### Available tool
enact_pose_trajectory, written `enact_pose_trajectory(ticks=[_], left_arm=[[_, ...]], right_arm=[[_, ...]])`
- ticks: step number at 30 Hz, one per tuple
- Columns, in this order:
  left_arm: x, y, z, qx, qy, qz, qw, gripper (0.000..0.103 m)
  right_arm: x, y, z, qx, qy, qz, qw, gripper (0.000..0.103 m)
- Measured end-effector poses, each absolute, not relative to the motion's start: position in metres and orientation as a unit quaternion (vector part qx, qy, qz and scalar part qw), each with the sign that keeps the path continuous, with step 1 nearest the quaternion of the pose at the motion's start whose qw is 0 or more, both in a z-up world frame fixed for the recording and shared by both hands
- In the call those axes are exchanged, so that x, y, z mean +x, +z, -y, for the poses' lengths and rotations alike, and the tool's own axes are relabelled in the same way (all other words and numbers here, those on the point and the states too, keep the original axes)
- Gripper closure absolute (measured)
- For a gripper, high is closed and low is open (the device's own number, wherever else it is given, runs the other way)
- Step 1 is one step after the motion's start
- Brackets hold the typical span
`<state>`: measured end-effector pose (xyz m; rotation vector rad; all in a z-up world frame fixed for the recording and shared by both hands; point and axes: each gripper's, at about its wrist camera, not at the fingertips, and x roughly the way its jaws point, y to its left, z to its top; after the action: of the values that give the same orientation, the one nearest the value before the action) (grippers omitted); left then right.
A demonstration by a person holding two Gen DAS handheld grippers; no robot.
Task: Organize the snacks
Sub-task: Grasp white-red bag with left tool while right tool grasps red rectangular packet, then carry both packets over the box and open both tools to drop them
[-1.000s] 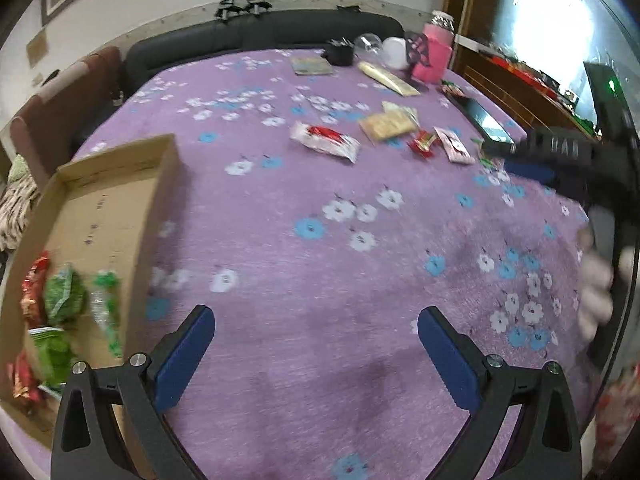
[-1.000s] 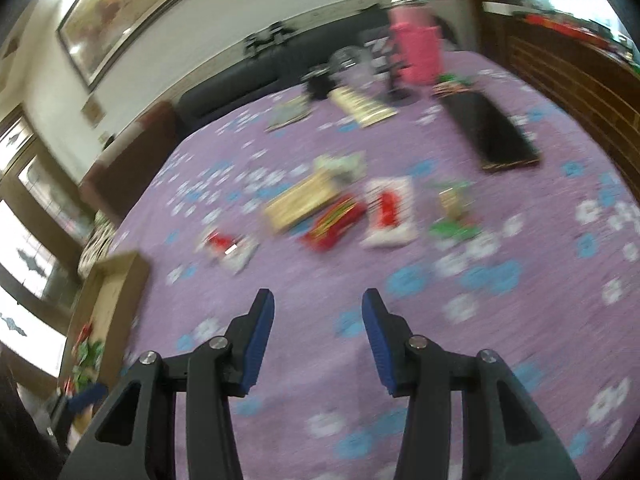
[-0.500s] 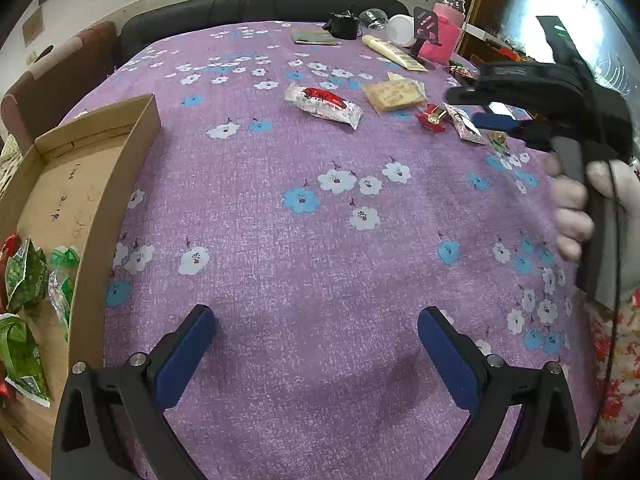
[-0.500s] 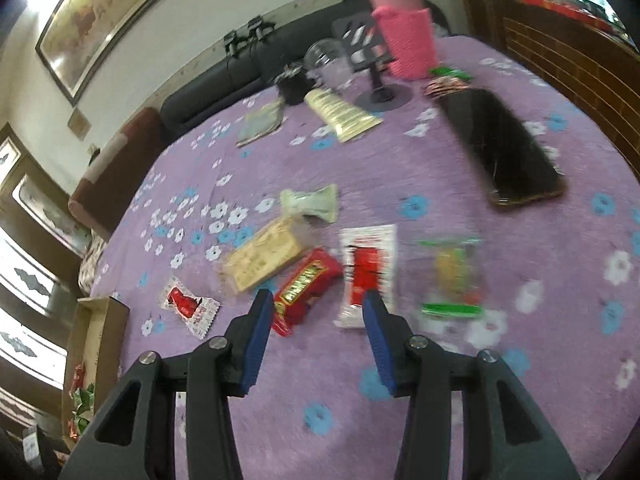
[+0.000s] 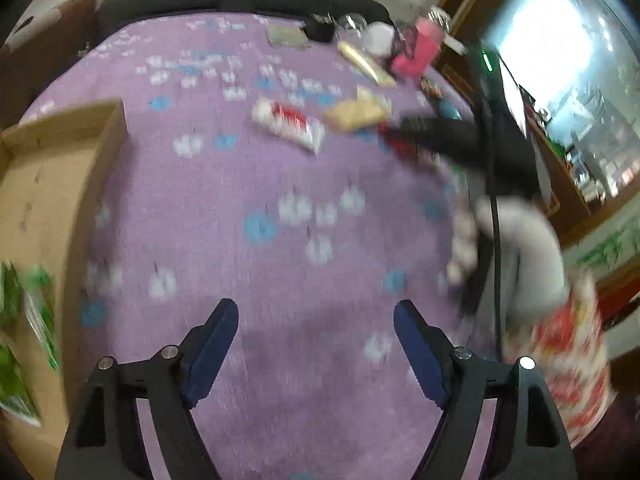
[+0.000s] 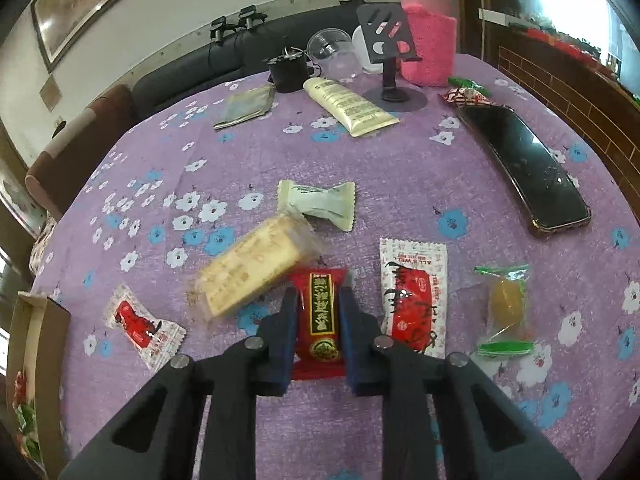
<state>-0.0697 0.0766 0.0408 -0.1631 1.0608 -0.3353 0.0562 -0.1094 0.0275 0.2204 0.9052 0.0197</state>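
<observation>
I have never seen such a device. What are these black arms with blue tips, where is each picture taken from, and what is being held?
They are two hand-held grippers; a person holds one in each hand, and each carries a camera looking along its fingers. The right gripper has just closed on a red snack lying on the purple tablecloth. Around it lie a yellow bar, a pale green packet and a phone. The left gripper is open and empty, its jaws just narrowing. Beside it stands a cardboard box with green snacks.
</observation>
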Motion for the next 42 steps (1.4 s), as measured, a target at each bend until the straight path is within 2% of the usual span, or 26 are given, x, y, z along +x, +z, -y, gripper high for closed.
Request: enact_pose_trajectory(ticks=[4, 10, 16, 18, 19, 23, 25, 35, 42], left_arm=[[-0.018, 0.055, -0.071, -0.11, -0.149, -0.5, 0.846, 0.02], [0.062, 0.039, -0.052, -0.116, -0.099, -0.507, 0.849, 0.02], [0.094, 0.016, -0.032, -0.065, -0.053, -0.514, 0.854, 0.02], [0.093, 0.014, -0.024, -0.036, -0.051, -0.51, 0.858, 0.022], [0.091, 0.014, -0.022, -0.025, -0.051, -0.504, 0.862, 0.031], [0.082, 0.016, -0.025, -0.033, -0.082, -0.497, 0.863, 0.033], [0.076, 0.018, -0.029, -0.038, -0.093, -0.496, 0.862, 0.039], [0.02, 0.05, -0.075, -0.112, -0.127, -0.465, 0.869, 0.04], [-0.047, 0.078, -0.141, -0.201, -0.105, -0.414, 0.882, 0.039]], right_arm=[[0.041, 0.031, 0.121, 0.146, 0.027, -0.447, 0.882, 0.085], [0.022, 0.036, 0.136, 0.203, 0.059, -0.437, 0.874, 0.085], [0.03, 0.029, 0.147, 0.221, 0.069, -0.444, 0.865, 0.085], [0.029, 0.031, 0.147, 0.216, 0.068, -0.442, 0.868, 0.085], [0.029, 0.032, 0.146, 0.212, 0.068, -0.439, 0.871, 0.085], [0.026, 0.036, 0.148, 0.211, 0.067, -0.43, 0.875, 0.085], [0.026, 0.035, 0.149, 0.214, 0.066, -0.43, 0.875, 0.085], [0.019, 0.043, 0.147, 0.24, 0.111, -0.405, 0.875, 0.084], [0.016, 0.047, 0.131, 0.225, 0.134, -0.402, 0.877, 0.084]])
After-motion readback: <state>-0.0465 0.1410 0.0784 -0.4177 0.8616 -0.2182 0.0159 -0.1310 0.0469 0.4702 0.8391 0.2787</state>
